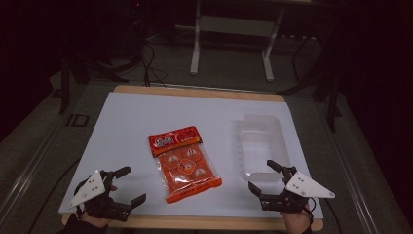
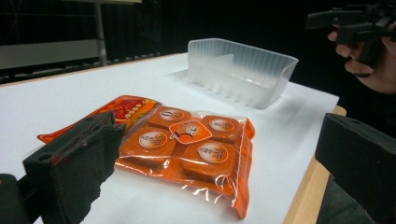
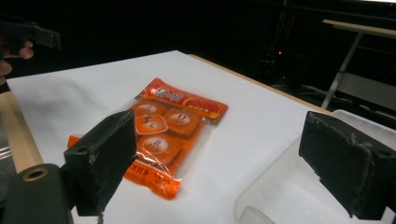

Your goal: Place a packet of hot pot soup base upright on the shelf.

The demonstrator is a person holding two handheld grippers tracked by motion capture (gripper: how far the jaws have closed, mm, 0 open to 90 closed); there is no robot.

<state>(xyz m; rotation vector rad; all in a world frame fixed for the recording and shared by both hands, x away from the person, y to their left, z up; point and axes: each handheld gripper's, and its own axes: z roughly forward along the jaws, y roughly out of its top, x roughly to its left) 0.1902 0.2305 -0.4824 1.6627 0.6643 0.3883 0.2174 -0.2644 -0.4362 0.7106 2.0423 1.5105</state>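
An orange snack packet lies flat at the middle of the white bench, a clear plastic tray to its right. The left claw and right claw flank it near the front edge, both wide open, holding nothing.

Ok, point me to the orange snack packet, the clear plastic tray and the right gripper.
orange snack packet (image 1: pixel 184 163), high view, on the middle of the packet's clear front.
clear plastic tray (image 1: pixel 280 131), high view, on its right wall.
right gripper (image 1: pixel 267 176), high view, midway between its open fingertips.
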